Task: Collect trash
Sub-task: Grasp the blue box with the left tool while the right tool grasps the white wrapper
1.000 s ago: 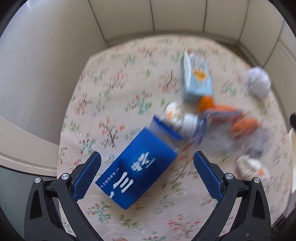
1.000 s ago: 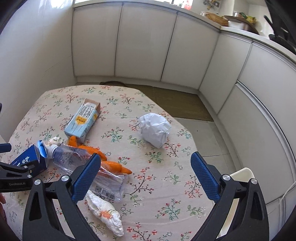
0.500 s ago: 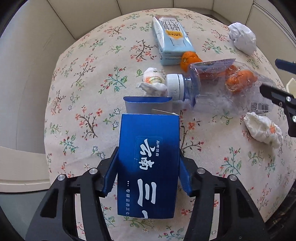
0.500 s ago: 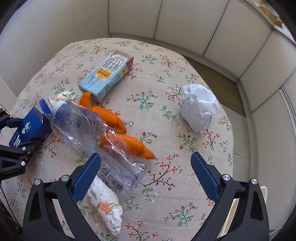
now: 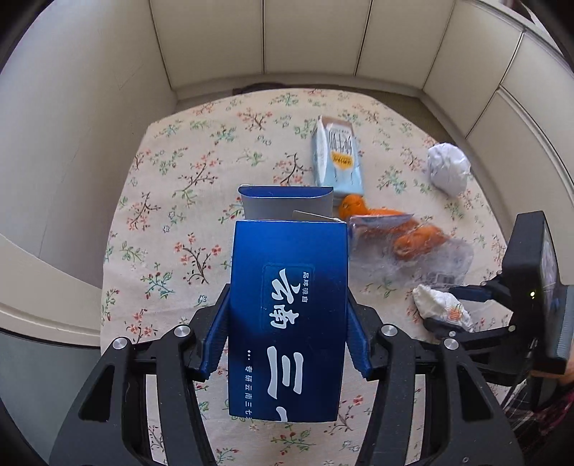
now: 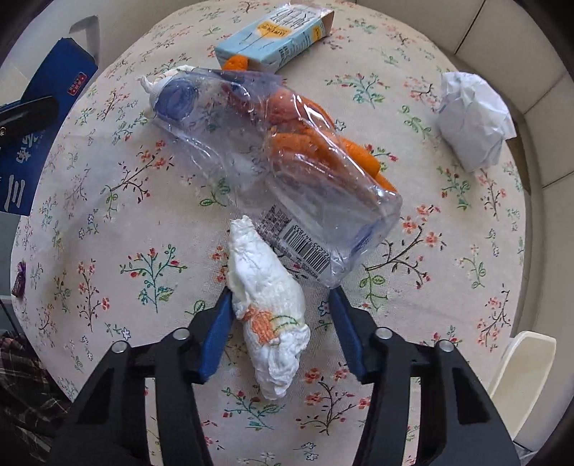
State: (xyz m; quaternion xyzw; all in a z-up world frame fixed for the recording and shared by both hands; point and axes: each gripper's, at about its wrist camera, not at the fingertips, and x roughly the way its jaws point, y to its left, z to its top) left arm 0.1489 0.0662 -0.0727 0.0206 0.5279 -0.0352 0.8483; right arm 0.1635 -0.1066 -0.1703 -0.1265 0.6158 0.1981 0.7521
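Pickup step: two items in hand or nearly.
Your left gripper (image 5: 287,340) clamps the blue box (image 5: 287,315); the right gripper (image 6: 280,333), jaws just closing, straddles the tissue wad (image 6: 267,308), not yet pinched. Finish closing, then lift.

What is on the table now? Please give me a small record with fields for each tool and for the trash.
left tool: shut on the blue box, held above the table
right tool: jaws just closing around the white wad; one pad touches it, the other is apart
bottle: clear, crushed, lying beside the wad
peels: orange, behind the bottle
carton: light blue, lying on its side
paper ball: crumpled, apart from the rest
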